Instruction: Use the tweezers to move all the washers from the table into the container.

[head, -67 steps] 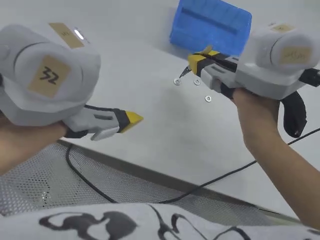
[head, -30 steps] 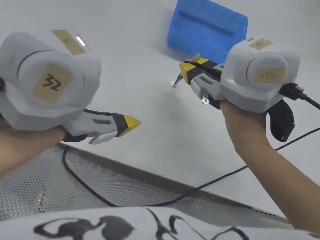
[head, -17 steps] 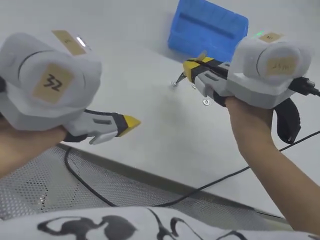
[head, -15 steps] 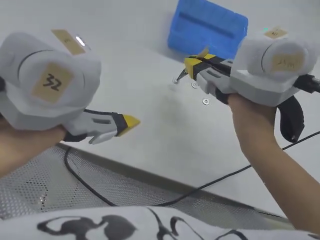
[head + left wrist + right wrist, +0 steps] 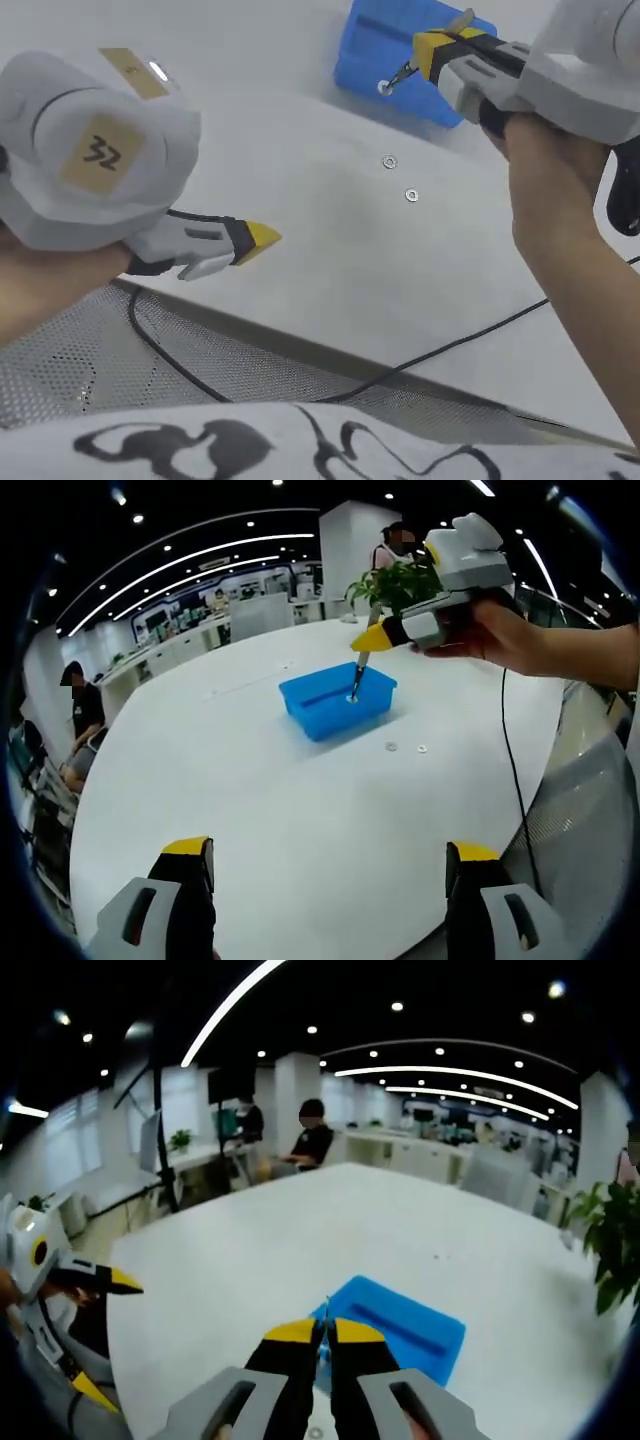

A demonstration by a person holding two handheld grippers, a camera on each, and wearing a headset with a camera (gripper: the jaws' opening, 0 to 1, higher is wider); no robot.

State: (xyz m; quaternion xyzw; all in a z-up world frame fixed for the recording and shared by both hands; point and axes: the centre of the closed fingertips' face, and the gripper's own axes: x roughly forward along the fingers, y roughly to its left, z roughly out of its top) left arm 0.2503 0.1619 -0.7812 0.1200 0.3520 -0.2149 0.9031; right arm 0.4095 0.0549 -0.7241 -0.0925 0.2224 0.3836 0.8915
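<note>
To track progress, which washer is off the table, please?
The washer held by the tweezers at the blue container; the other two lie on the table.

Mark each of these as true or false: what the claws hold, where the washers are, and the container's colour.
1. Two washers lie on the table. True.
2. The left claw grips the tweezers. False: the right claw is shut on them. The left claw is open and holds nothing.
3. The container is blue. True.
4. The tweezers' tip rests on the table between the washers. False: it is up at the container, pinching a third washer.
</note>
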